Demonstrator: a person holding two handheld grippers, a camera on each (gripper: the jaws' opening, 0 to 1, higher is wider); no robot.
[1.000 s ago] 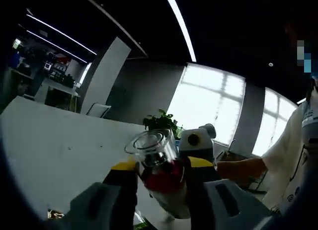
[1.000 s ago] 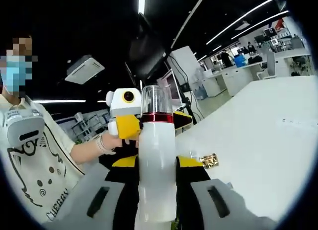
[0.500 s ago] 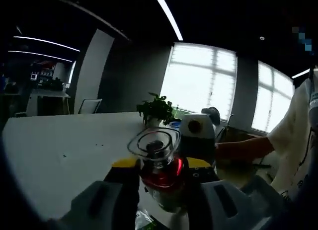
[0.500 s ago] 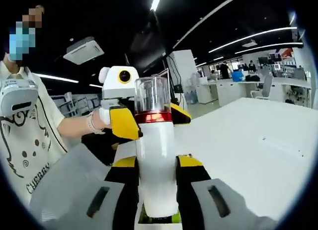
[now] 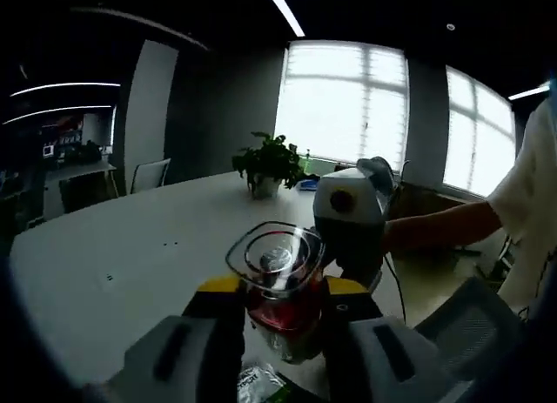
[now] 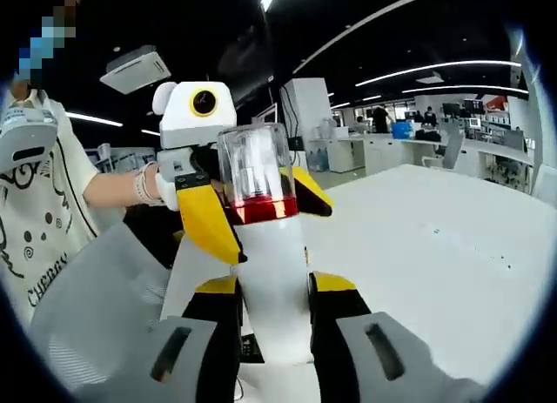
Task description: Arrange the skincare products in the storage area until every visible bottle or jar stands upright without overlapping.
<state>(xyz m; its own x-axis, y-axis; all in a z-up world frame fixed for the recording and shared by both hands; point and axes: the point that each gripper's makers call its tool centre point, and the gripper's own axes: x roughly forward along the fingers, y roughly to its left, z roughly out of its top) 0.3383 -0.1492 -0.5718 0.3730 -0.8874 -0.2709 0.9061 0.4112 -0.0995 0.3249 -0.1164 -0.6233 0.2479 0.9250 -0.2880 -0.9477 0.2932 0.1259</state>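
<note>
Risk lay in the double hold: both claws were clamped on one bottle [image 6: 265, 255] held up above the white worktop [image 6: 435, 264], and if either hand twisted or pulled off line, my guess is the clear cap [image 6: 252, 164] could be levered loose or the bottle could slip and drop. The right claw [image 6: 270, 307] gripped the white body low down; the left claw [image 5: 280, 303] was closed on the upper end at the red band [image 5: 280, 312] under the cap, and in the right gripper view its yellow-tipped jaws flanked that band. Looks: a tall white cylinder, a red collar, and a transparent domed cap with a pump head showing inside. It stood roughly upright between the right jaws. A potted plant [image 5: 265, 164] sat well apart on the worktop.
</note>
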